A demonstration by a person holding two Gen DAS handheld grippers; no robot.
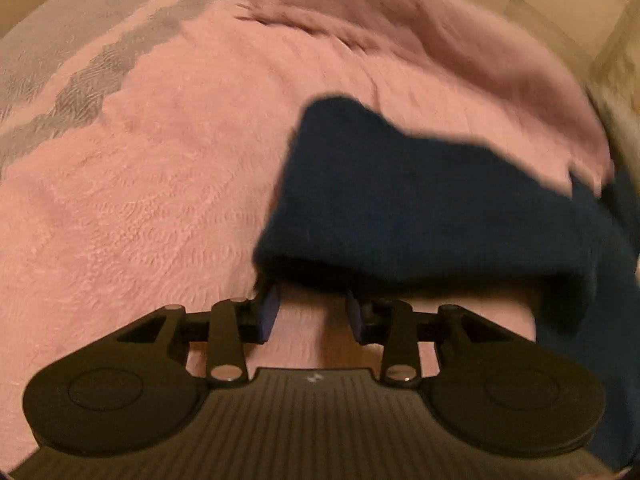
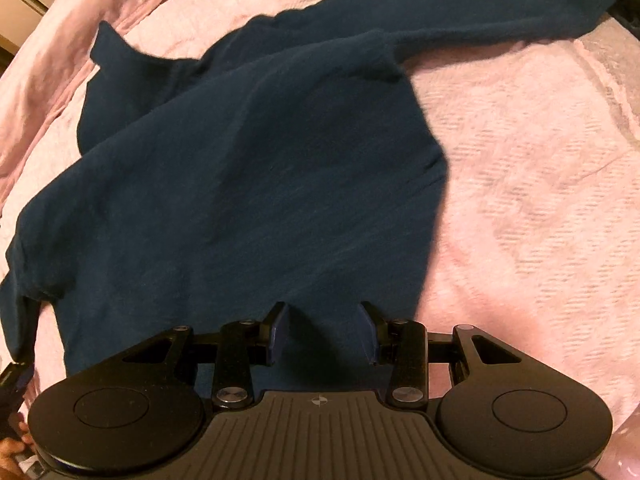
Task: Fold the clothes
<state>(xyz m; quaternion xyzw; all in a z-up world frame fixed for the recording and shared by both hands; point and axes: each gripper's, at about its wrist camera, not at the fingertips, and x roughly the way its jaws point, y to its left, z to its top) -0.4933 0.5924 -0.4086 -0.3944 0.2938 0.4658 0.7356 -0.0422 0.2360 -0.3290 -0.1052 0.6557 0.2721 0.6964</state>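
A dark blue sweater point(image 2: 240, 180) lies spread on a pink blanket point(image 2: 520, 200), one long sleeve point(image 2: 480, 12) stretched to the far right. My right gripper point(image 2: 324, 308) is at its near hem. The jaws stand partly apart with a bunch of the cloth pinched between them, and the fabric narrows toward them. In the left wrist view a thick fold of the sweater point(image 1: 400, 200) hangs raised off the blanket point(image 1: 140, 220). It covers the tips of my left gripper point(image 1: 312, 292), which grips it there. Pink shows between the pads lower down.
A grey patterned bedspread point(image 1: 80, 92) borders the blanket at the far left. Beige floor tiles point(image 1: 560, 8) show past the bed's far right edge. A hand point(image 2: 12, 448) appears at the lower left corner of the right wrist view.
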